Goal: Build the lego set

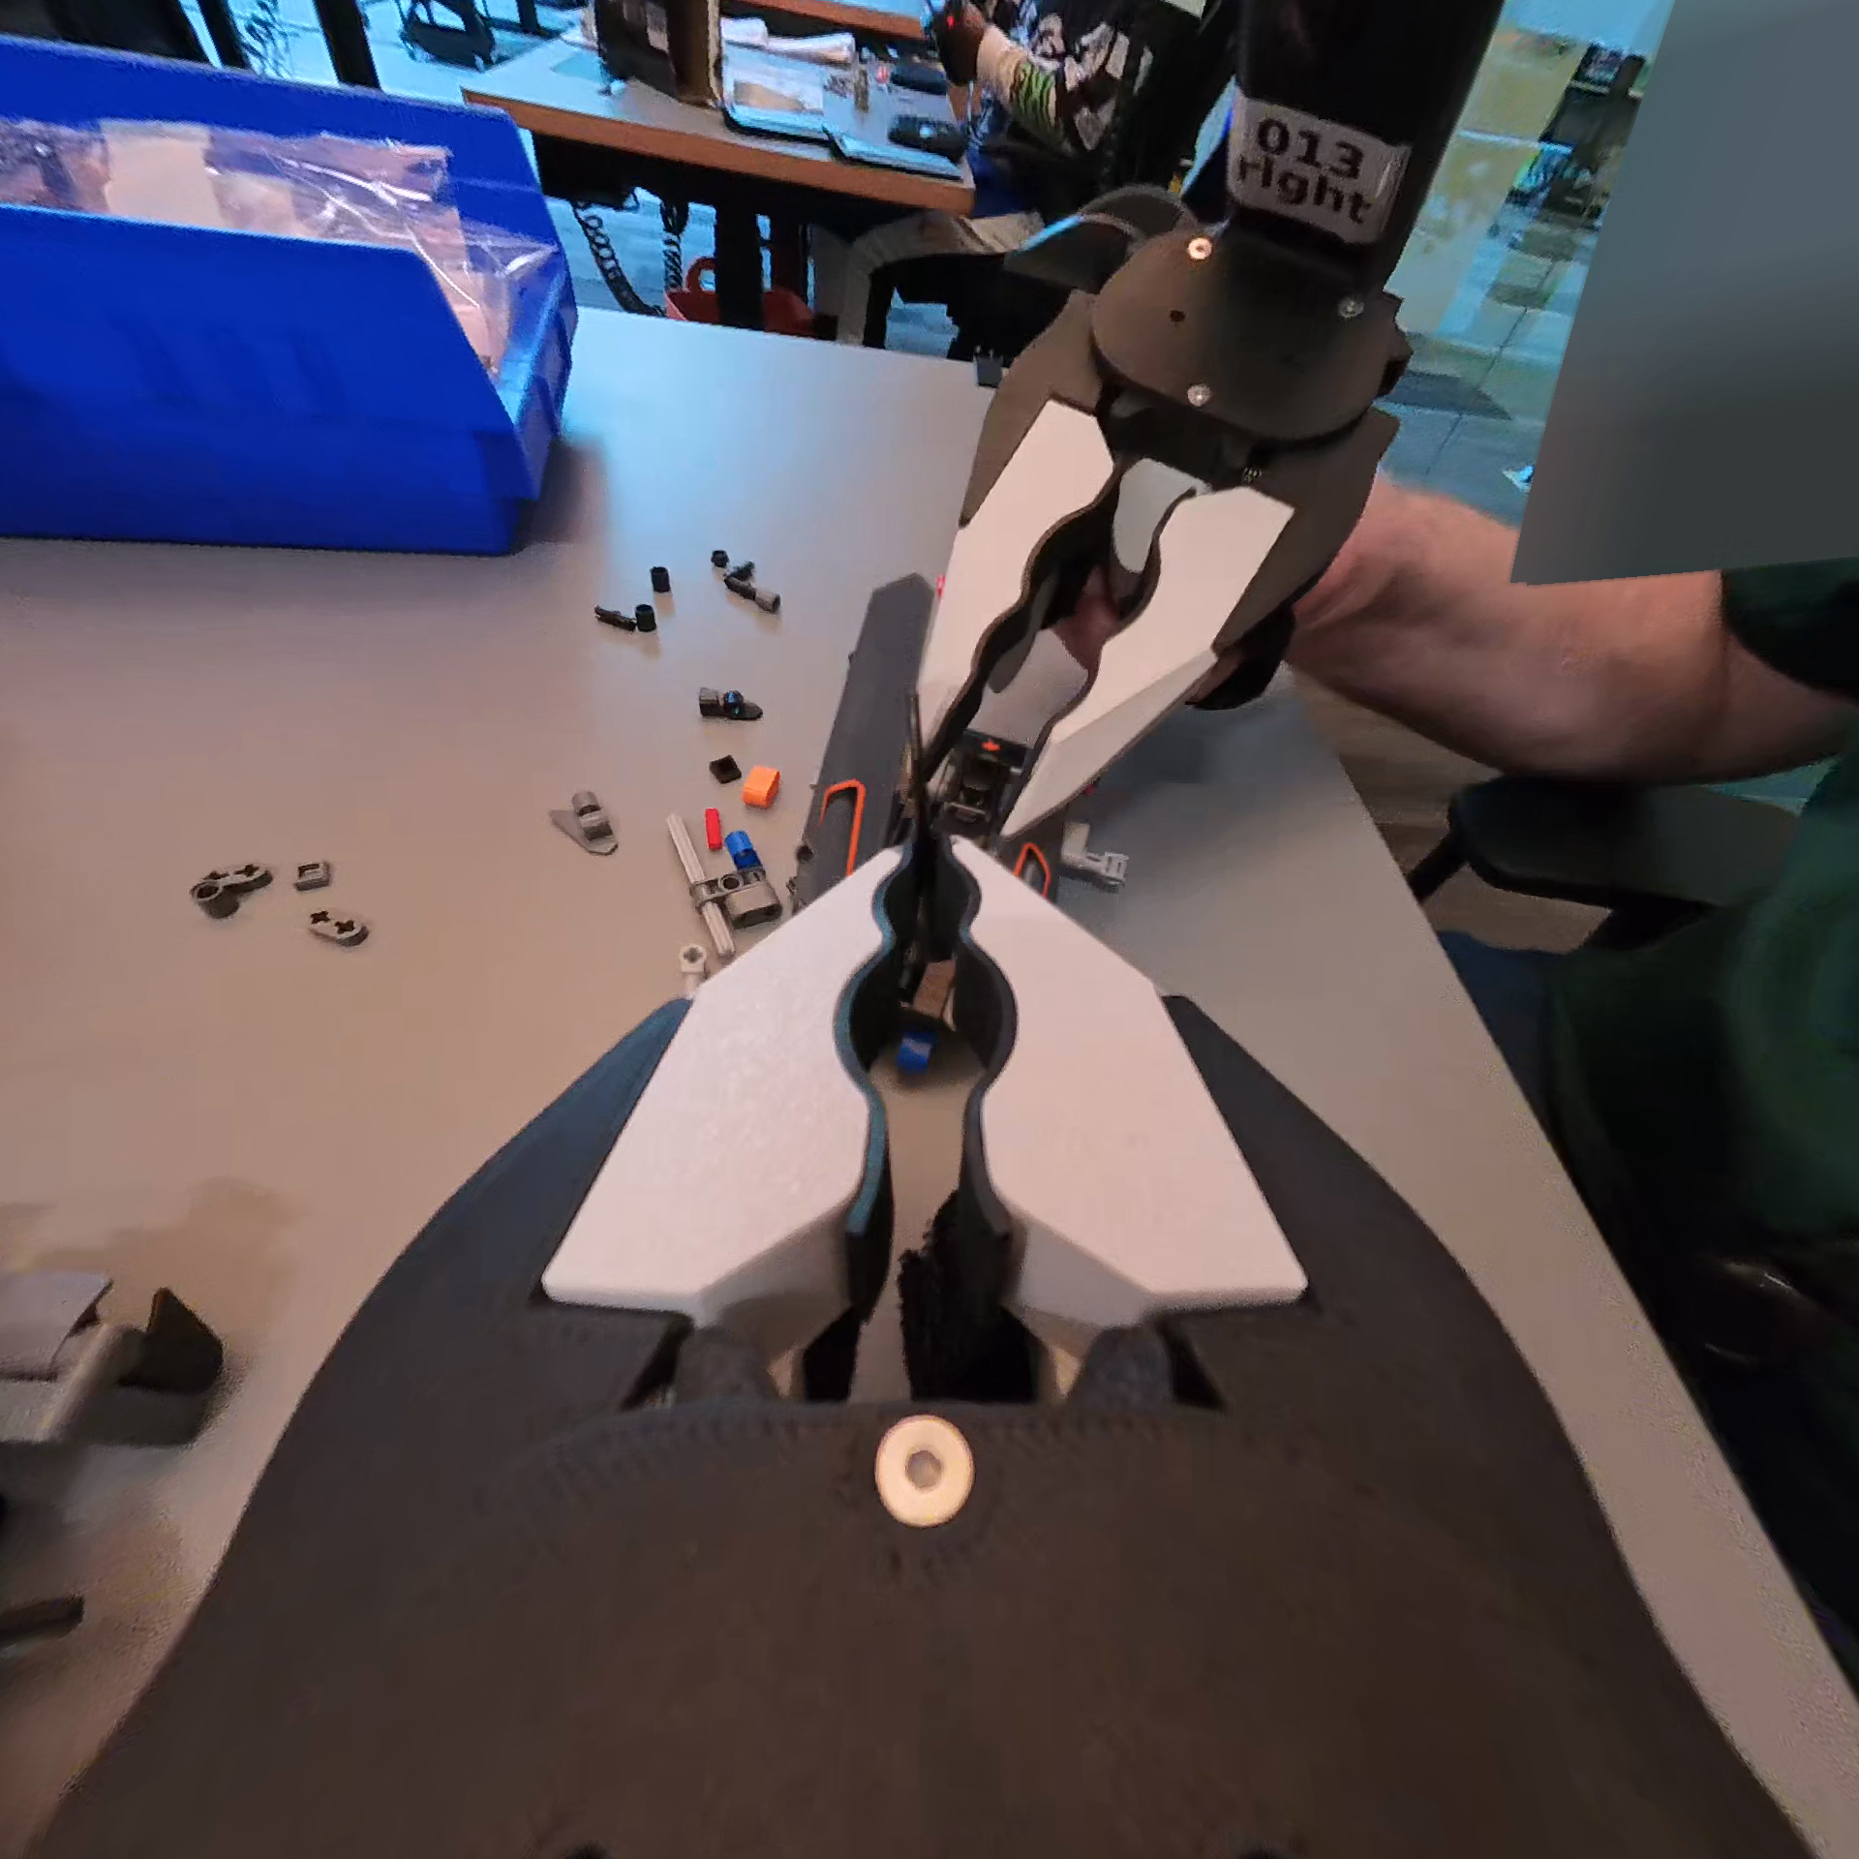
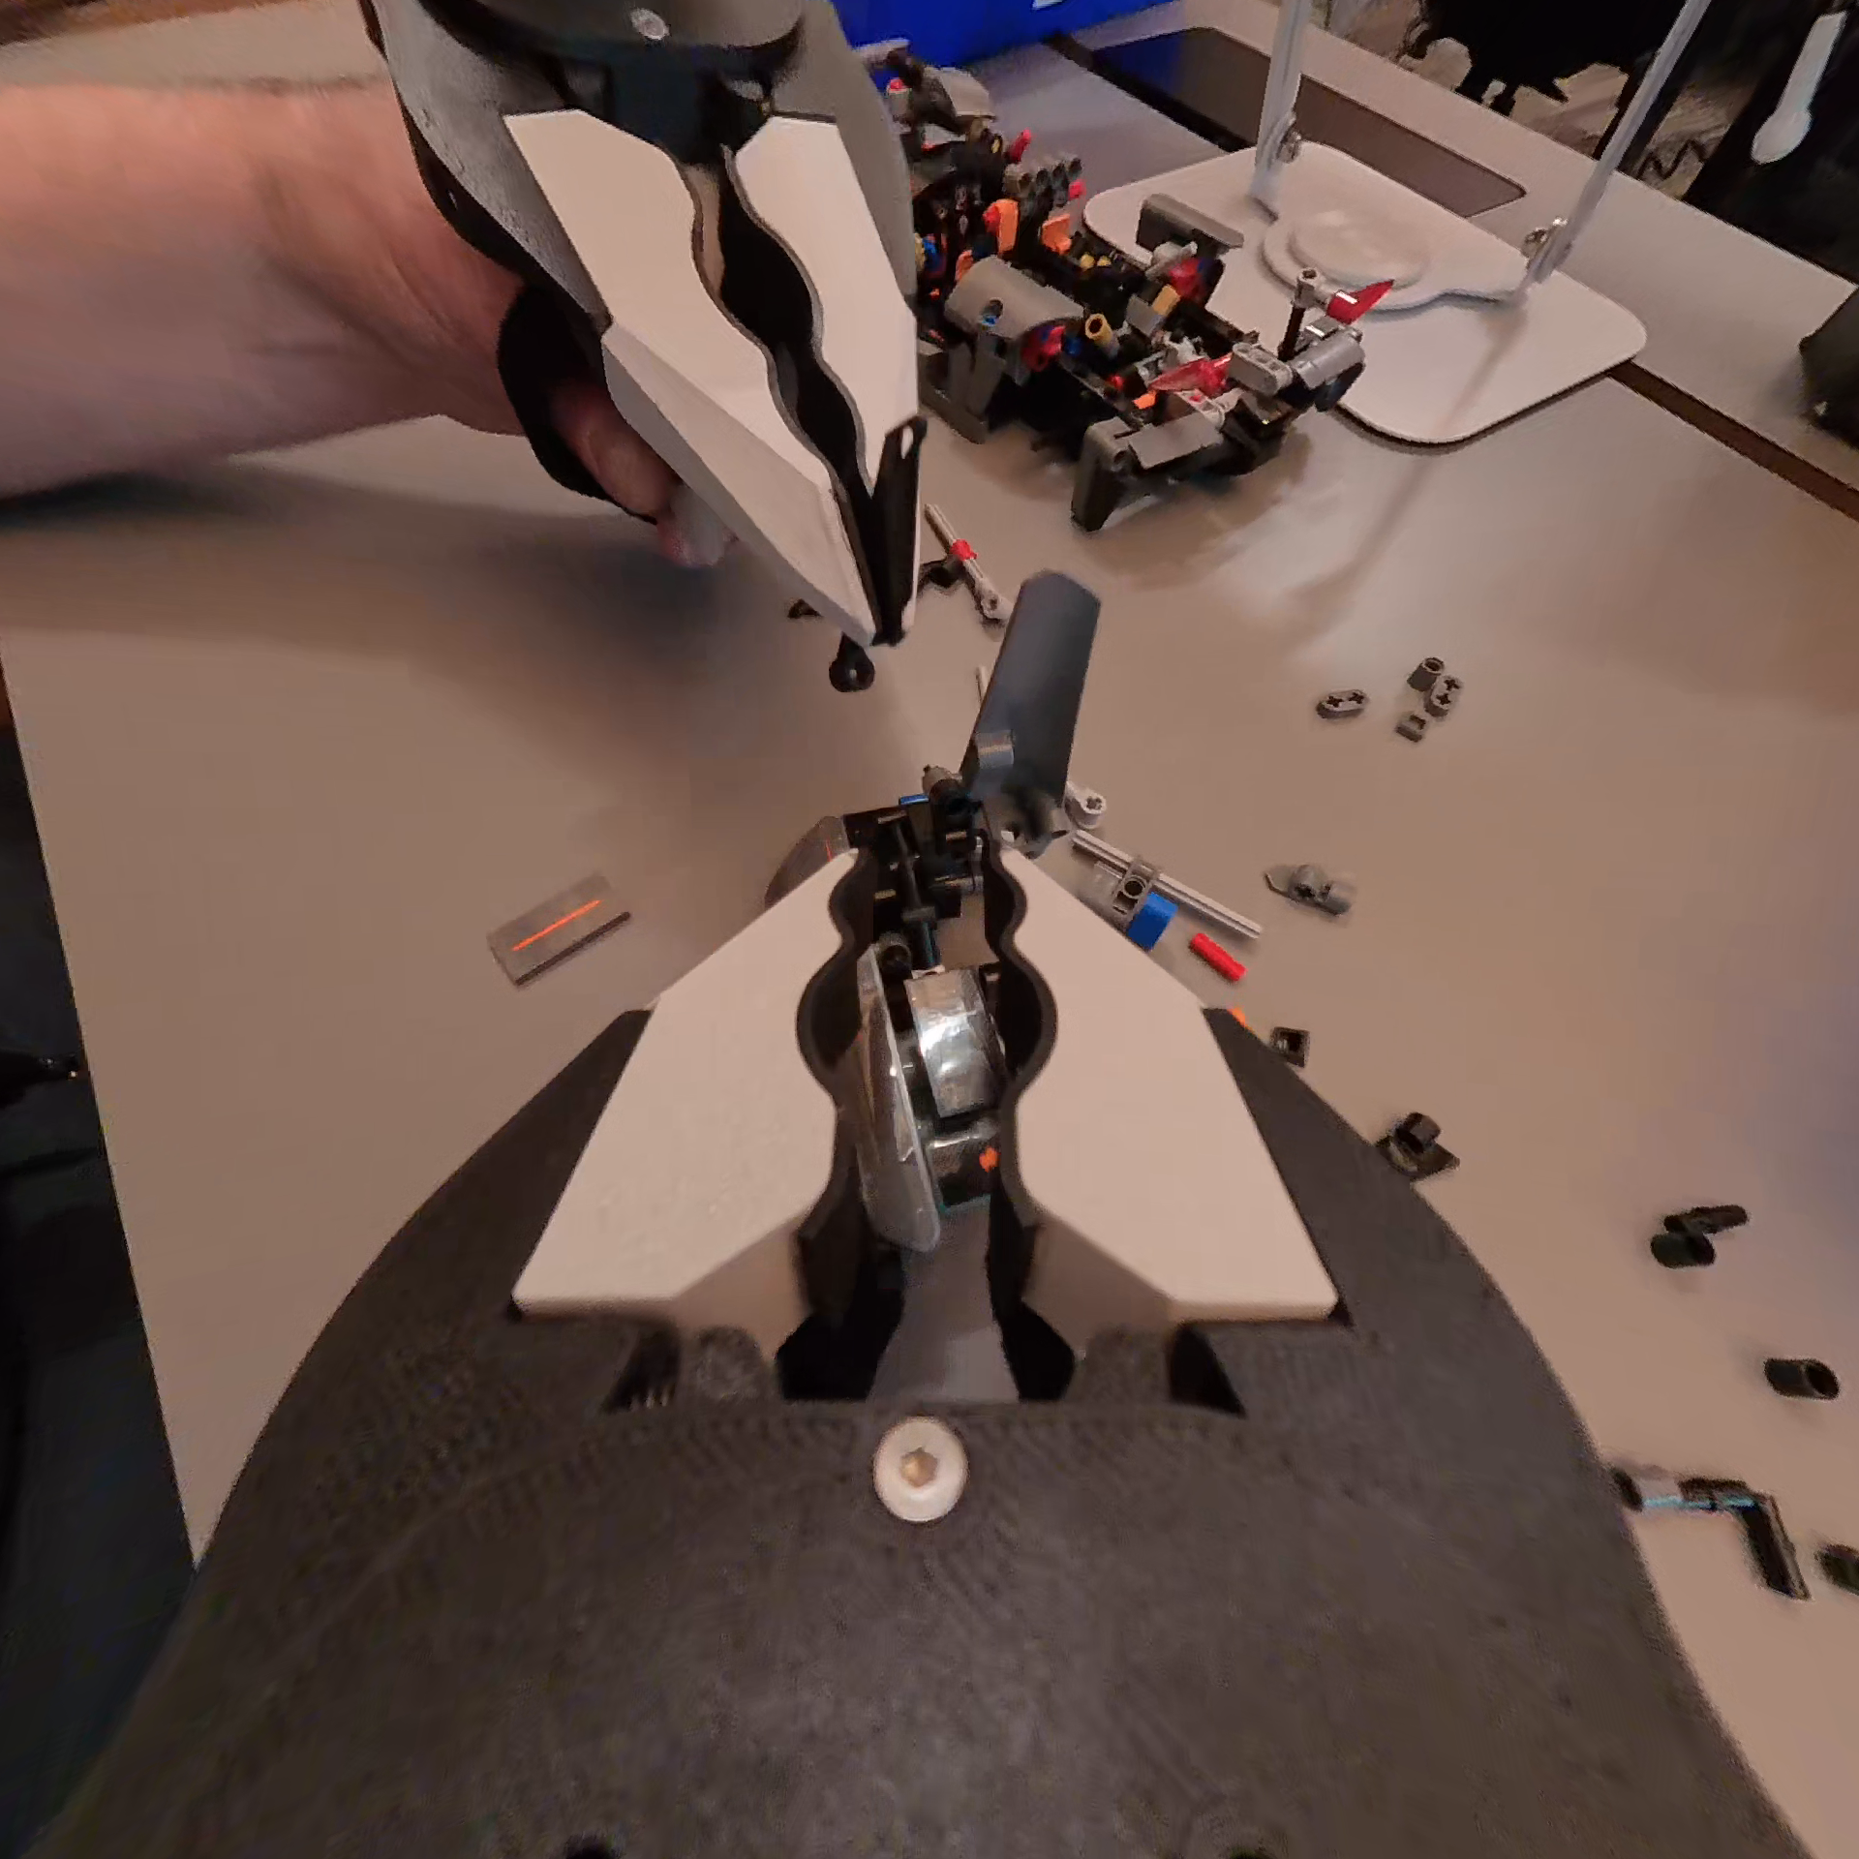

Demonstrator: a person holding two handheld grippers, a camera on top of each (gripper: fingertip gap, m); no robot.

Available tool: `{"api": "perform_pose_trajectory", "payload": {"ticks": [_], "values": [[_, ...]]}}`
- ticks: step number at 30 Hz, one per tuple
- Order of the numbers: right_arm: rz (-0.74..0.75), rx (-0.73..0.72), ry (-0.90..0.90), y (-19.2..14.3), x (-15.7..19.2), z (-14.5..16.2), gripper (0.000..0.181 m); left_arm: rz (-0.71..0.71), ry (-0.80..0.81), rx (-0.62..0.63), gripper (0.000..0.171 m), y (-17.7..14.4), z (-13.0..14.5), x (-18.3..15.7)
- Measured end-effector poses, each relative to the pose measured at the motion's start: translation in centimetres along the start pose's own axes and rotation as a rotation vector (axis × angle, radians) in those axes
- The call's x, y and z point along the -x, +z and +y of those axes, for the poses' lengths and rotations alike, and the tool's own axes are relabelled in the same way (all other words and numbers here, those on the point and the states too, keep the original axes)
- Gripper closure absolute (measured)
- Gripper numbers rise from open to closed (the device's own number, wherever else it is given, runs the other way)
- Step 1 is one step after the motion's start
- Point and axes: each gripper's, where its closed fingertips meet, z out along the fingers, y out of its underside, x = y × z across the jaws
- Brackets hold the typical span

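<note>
The left claw, closed on a thin black link, hovers just above the dark sub-assembly clamped in the right claw over the surface, link pointing down toward it.

Two wide-angle cameras, one riding on each hand-held gripper, look forward and down along their own white fingers at a grey table. The left wrist view sits close above the tabletop, facing the right gripper and a blue bin beyond. The right wrist view faces the opposite way, meeting the left gripper at close range, with a half-built model farther back. Both views share the scattered small parts (the red pin among them) and, apparently, the same dark panel.
</note>
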Motion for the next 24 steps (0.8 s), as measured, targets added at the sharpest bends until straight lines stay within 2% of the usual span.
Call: {"api": "perform_pose_trajectory", "payload": {"ticks": [4, 10, 14, 16, 17, 21, 24], "values": [[-0.046, 0.013, -0.006, 0.5, 0.0, 0.0, 0.165, 0.031, 0.019, 0.040, 0.171, 0.9, 0.2, 0.3], [-0.063, 0.015, -0.015, 1.1, -0.1, -0.1, 0.167, 0.053, 0.045, 0.024, 0.171, 1.4, 0.1, 0.9], [-0.042, 0.011, -0.019, 0.6, -0.5, -0.1, 0.158, 0.062, 0.051, 0.032, 0.171, 1.0, 0.1, 1.0], [-0.028, -0.050, -0.050, -0.8, -0.1, -1.2, 0.169, 0.057, 0.079, 0.046, 0.171, 0.5, -0.4, 0.4], [-0.025, -0.086, -0.066, -1.6, 0.2, -2.1, 0.173, 0.058, 0.114, 0.070, 0.171, 0.3, -0.5, -0.2], [-0.088, -0.158, -0.080, -2.9, 1.9, -5.3, 0.168, 0.080, 0.256, 0.217, 0.171, 0.9, -0.3, -2.4], [-0.164, -0.123, -0.085, -2.4, 3.0, -5.7, 0.176, 0.097, 0.303, 0.270, 0.171, 1.4, -0.5, -3.5]]}}
